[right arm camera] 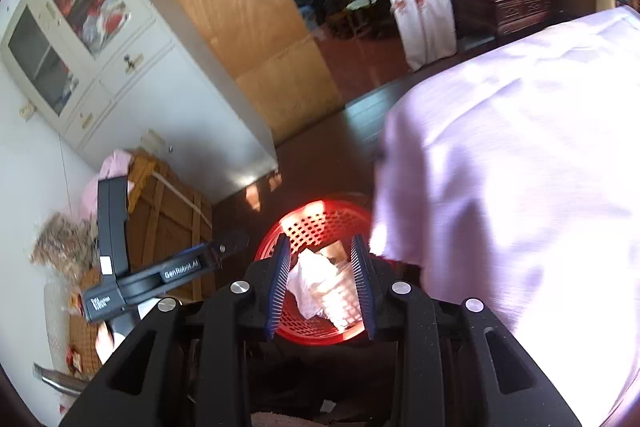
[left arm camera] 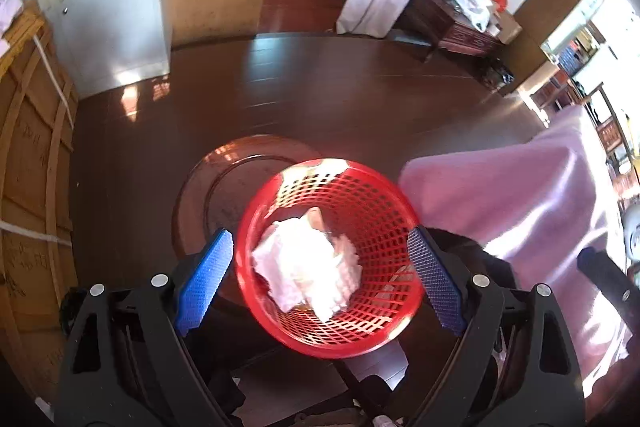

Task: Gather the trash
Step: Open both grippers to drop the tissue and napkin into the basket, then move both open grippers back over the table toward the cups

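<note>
Left gripper (left arm camera: 320, 279) hung w/ blue pads spread wide, nothing between them; the red mesh basket (left arm camera: 372, 219) sat lower centre of the left wrist view, seen from above thru the gap. Crumpled white tissue (left arm camera: 308, 263) lay inside it, on the bottom. Basket stood on dark wood floor (left arm camera: 320, 87), beside a round brown tray (left arm camera: 216, 183) at its left & a pink cloth (left arm camera: 520, 195) at right.

Right wrist view: right gripper (right arm camera: 322, 287) had pads parted, narrower gap, gripping nothing; same basket (right arm camera: 320, 223) & tissue (right arm camera: 310, 279) showed between them, lower centre. Left gripper's body (right arm camera: 132, 279) was at lower left of that frame. Pink cloth (right arm camera: 520, 167) filled the right half, its edge overlapping basket's right rim.
</note>
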`<state>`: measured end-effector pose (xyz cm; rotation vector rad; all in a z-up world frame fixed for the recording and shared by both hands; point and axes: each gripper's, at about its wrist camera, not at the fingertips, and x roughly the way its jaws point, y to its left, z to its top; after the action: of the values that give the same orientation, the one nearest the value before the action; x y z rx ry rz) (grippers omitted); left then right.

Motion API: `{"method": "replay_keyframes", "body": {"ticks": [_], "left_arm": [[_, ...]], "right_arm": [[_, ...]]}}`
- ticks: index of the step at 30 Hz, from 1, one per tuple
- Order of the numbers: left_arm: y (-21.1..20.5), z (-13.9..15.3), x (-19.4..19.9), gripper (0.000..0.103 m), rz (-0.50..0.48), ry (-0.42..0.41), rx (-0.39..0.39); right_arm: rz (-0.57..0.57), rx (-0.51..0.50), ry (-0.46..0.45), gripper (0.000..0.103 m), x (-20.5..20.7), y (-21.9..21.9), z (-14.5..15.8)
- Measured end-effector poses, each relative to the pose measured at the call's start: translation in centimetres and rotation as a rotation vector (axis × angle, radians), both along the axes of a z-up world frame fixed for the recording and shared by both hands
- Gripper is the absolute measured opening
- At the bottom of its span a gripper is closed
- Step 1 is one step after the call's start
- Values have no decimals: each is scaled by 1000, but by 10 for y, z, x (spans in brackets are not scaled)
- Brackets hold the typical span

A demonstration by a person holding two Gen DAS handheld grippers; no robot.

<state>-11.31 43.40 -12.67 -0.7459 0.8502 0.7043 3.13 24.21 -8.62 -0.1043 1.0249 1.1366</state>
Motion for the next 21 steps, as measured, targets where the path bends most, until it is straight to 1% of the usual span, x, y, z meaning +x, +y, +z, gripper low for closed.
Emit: {"method": "replay_keyframes", "body": {"ticks": [5, 9, 16, 21], "left_arm": [[-26, 19, 16, 86, -65, -12, 38], [-52, 36, 33, 88, -129, -17, 77], [-108, 64, 71, 90, -267, -20, 153], [-154, 79, 102, 92, -380, -23, 205]], "right_arm": [[-69, 38, -19, 37, 11, -32, 17], [-137, 77, -36, 41, 22, -68, 28], [-287, 132, -59, 46, 43, -148, 44], [-413, 167, -76, 50, 56, -217, 50]]}}
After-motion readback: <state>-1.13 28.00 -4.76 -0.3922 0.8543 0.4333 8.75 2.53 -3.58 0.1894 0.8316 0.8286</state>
